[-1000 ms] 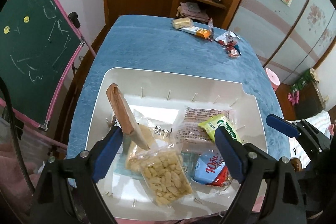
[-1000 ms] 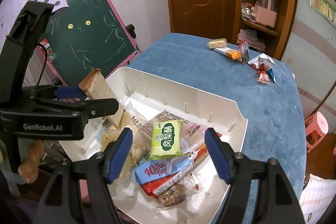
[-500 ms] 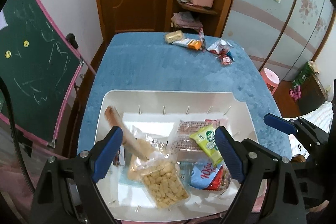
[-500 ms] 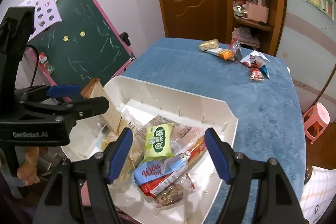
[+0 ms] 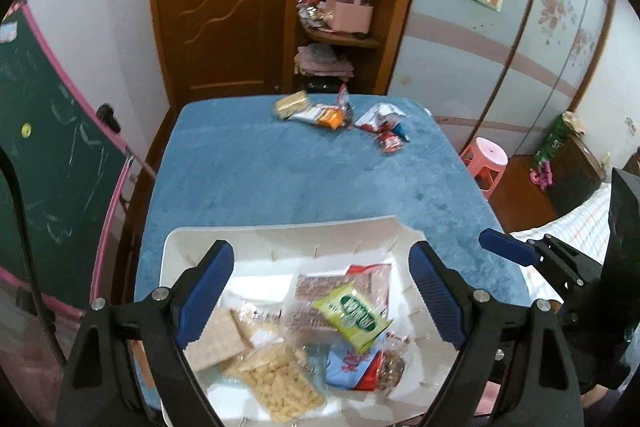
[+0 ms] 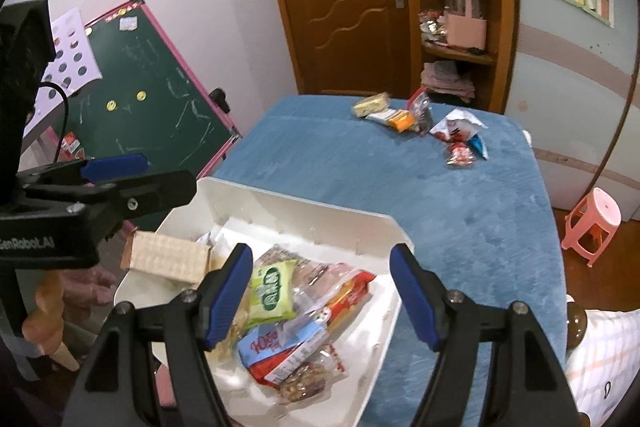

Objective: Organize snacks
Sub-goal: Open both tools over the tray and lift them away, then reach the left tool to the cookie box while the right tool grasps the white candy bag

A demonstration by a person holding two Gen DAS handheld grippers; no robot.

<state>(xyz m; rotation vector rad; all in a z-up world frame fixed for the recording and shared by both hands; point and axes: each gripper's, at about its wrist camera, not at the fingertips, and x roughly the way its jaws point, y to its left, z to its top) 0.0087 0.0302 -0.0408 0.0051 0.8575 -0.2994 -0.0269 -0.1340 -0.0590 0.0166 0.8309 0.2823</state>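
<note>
Left tongs (image 5: 320, 291) and right tongs (image 6: 322, 289), both open and empty, hover above the white bin (image 5: 280, 239) of snack packets. More snacks (image 5: 340, 119) lie at the blue desk's (image 5: 280, 179) far edge.

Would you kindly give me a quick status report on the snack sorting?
Left gripper and right gripper open, empty. White bin holds several packets; loose snacks wait at the table's far end. Path clear.
</note>
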